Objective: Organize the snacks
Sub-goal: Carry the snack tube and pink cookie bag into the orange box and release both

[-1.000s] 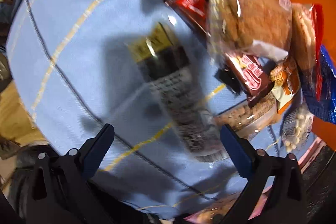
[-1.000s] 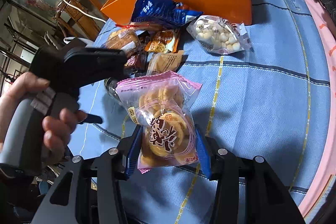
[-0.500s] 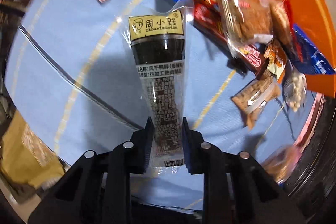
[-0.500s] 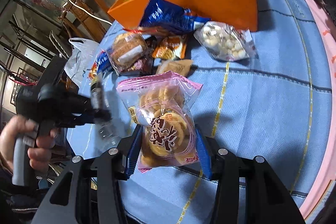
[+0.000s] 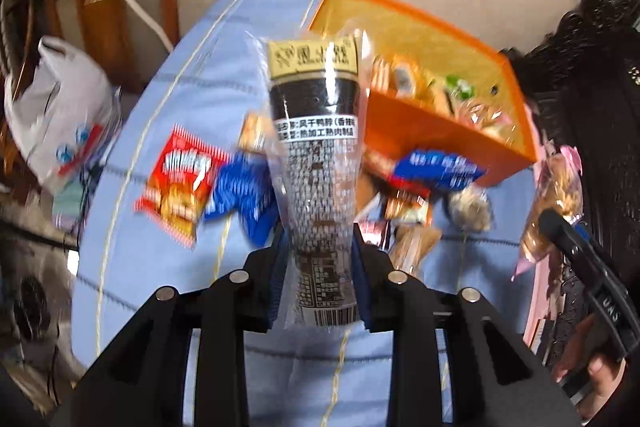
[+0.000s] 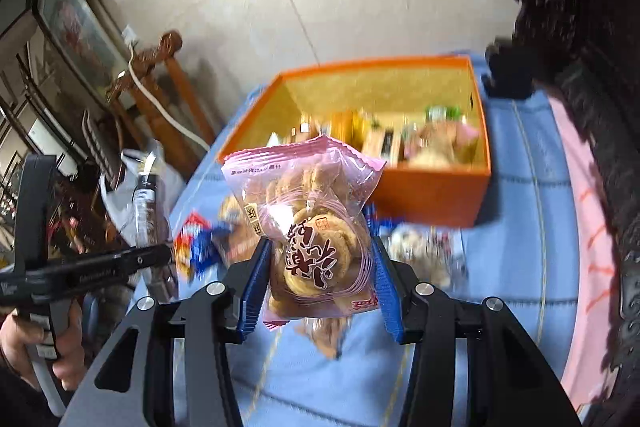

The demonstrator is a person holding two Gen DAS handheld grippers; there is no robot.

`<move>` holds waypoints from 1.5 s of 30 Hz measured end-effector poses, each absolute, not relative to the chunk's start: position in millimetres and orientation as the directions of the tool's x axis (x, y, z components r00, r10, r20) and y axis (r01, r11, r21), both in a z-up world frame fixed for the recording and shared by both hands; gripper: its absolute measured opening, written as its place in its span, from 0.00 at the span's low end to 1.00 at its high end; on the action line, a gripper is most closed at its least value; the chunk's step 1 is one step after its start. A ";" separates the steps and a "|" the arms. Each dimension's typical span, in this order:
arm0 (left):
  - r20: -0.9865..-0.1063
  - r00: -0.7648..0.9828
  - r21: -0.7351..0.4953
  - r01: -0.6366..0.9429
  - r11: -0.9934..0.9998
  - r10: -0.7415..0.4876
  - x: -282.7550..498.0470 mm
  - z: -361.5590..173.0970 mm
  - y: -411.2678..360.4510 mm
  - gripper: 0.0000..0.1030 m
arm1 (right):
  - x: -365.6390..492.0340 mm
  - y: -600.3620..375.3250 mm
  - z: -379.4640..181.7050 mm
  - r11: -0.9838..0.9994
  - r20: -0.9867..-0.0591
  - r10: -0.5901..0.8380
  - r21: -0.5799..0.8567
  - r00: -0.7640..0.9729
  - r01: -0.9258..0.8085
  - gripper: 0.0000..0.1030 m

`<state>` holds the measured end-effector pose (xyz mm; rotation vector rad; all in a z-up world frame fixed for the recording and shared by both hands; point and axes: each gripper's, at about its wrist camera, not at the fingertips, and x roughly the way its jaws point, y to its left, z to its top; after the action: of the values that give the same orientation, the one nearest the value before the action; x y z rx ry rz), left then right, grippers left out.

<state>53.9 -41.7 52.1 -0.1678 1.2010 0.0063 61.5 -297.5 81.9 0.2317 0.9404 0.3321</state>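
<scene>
My left gripper (image 5: pixel 318 267) is shut on a long dark snack packet with a gold top (image 5: pixel 316 147) and holds it up above the table. My right gripper (image 6: pixel 318 267) is shut on a pink bag of round biscuits (image 6: pixel 312 223), also lifted. The orange box (image 6: pixel 432 195) stands ahead on the blue tablecloth with several snacks inside; it also shows in the left wrist view (image 5: pixel 440 131). The left gripper with its packet shows at the left of the right wrist view (image 6: pixel 150 219).
Loose snacks lie in front of the box: a red packet (image 5: pixel 180 183), blue packets (image 5: pixel 244 195), a bag of pale balls (image 5: pixel 470 211). A white plastic bag (image 5: pixel 60 107) and a wooden chair (image 6: pixel 160 83) stand at the table's left. Dark carved furniture (image 6: pixel 580 27) stands right.
Both grippers have risen and tilted up with their snacks, so the orange box's inside now shows. The left gripper shut on the dark packet a second ago and lifted it.
</scene>
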 end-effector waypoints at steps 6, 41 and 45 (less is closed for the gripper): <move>-0.883 0.453 -0.134 0.004 0.991 -0.121 95.0 83.7 -36.2 0.26 | 88.5 -287.6 102.6 0.937 -0.726 0.342 0.311 0.597 -0.158 0.47; -0.977 0.181 -0.110 0.012 0.994 -0.110 83.6 -26.0 -7.2 0.22 | 92.7 -293.3 79.6 0.928 -0.758 0.365 0.347 0.540 -0.139 0.48; -0.944 0.283 -0.169 0.029 0.985 -0.170 96.0 27.0 -8.3 0.22 | 98.0 -296.8 82.8 0.929 -0.749 0.361 0.344 0.556 -0.139 0.48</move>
<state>96.0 -8.3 27.0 -0.1274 1.2775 -0.1340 98.0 -296.8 82.8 0.2581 0.9385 0.2985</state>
